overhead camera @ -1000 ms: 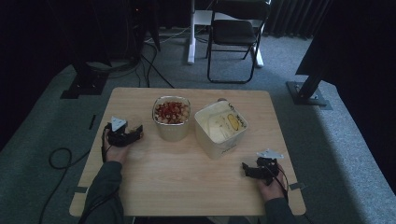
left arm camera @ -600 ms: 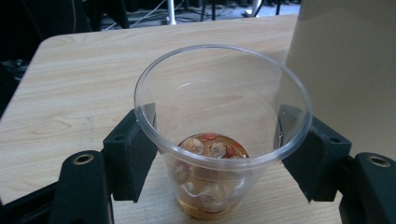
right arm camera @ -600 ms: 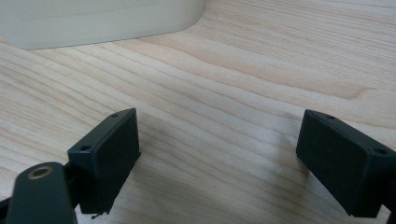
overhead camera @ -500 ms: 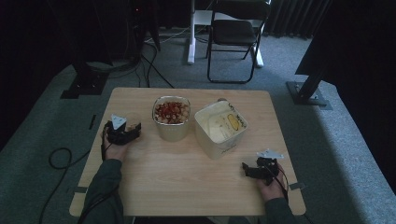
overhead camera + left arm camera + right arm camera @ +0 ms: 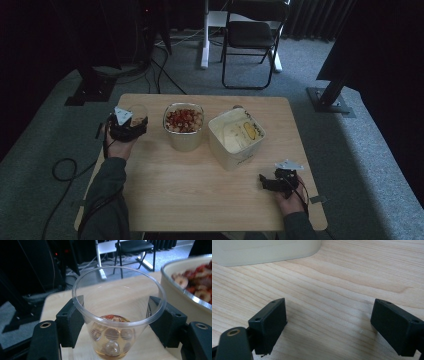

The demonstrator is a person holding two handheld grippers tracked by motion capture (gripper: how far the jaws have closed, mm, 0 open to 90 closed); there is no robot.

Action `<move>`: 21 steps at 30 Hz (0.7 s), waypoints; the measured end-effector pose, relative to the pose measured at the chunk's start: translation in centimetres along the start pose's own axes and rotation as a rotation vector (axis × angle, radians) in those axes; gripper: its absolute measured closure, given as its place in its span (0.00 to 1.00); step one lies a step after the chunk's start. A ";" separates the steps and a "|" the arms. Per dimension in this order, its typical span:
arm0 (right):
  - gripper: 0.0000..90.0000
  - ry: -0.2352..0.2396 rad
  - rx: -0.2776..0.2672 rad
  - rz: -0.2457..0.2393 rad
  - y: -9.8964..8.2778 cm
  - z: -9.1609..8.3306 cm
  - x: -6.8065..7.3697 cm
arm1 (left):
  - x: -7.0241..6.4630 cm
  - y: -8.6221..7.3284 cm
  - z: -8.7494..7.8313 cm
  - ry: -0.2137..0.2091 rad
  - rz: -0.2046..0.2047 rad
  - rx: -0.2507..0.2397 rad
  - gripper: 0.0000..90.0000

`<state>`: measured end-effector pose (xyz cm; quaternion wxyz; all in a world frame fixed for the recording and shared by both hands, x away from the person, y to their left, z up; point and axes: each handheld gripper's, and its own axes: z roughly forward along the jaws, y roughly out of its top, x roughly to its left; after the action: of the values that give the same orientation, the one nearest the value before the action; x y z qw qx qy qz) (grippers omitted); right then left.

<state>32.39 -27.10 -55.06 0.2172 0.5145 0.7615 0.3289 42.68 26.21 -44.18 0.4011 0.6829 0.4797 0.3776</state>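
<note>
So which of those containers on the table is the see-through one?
The clear plastic cup clamped in the left gripper. The round bowl and square tub beside it are both opaque cream.

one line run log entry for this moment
left gripper: shut on clear cup | right gripper: open, over table | round bowl: beside cup

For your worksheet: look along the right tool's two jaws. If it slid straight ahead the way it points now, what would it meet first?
Probably the cream square container. The right tool is open with nothing between its jaws, only bare table ahead, then the container's wall up and to the left; how squarely it hits is unclear.
</note>
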 end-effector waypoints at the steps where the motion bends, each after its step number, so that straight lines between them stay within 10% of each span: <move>1: 0.14 0.000 0.000 0.000 0.0 0.0 0.0 | 0.0 0.5 -0.1 -0.002 0.008 -0.004 0.35; 12: 0.14 0.000 0.000 0.000 0.0 0.0 0.0 | -1.4 4.9 -0.7 -0.001 0.111 -0.042 0.35; 21: 0.14 0.000 0.000 0.000 0.0 0.0 0.0 | -3.4 7.9 -0.9 0.024 0.289 -0.047 0.35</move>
<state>32.38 -27.10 -55.06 0.2171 0.5145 0.7616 0.3289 43.83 21.41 -37.12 0.3524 0.7308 0.3722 0.4508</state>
